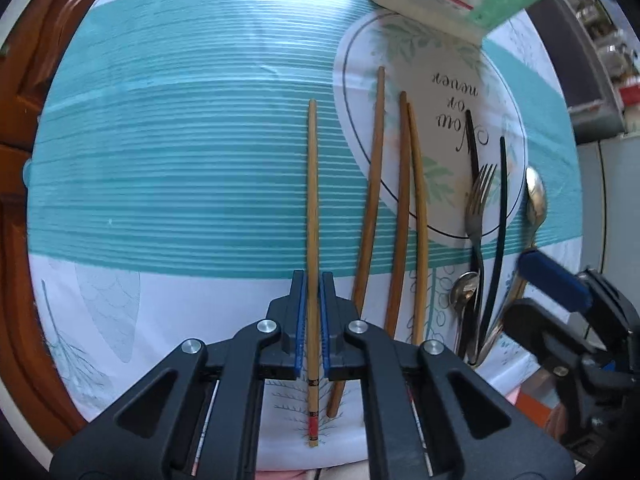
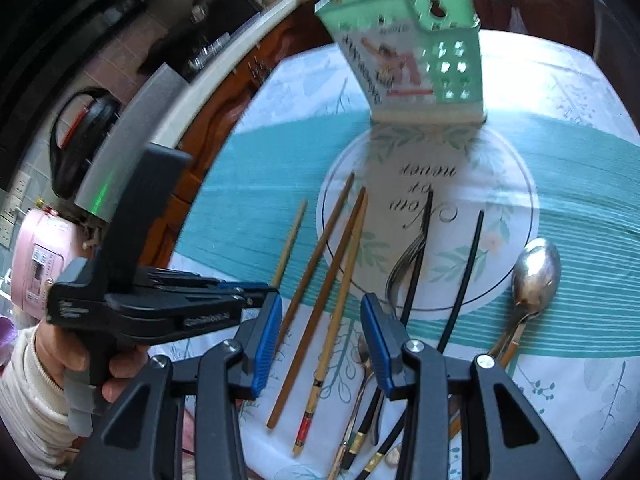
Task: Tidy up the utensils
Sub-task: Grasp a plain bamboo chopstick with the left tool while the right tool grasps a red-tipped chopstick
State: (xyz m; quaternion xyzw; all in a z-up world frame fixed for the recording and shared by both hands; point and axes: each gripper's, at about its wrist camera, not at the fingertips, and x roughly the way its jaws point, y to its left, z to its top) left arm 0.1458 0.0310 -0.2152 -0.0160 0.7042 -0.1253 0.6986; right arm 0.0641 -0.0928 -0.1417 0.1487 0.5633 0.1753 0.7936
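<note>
Green caddy (image 2: 408, 60) is standing at the table's far edge. Right gripper (image 2: 320, 344) is hovering, jaws spread wide, over the wooden chopsticks (image 2: 320, 292). Left gripper (image 1: 313, 320) is clamping a pale chopstick (image 1: 312, 184) near its painted end — light, stiff, probably slippery; mid-shaft grip looks safer.

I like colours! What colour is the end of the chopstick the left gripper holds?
The chopstick is light wood with a red and black band near its end, clearest in the left wrist view.
</note>
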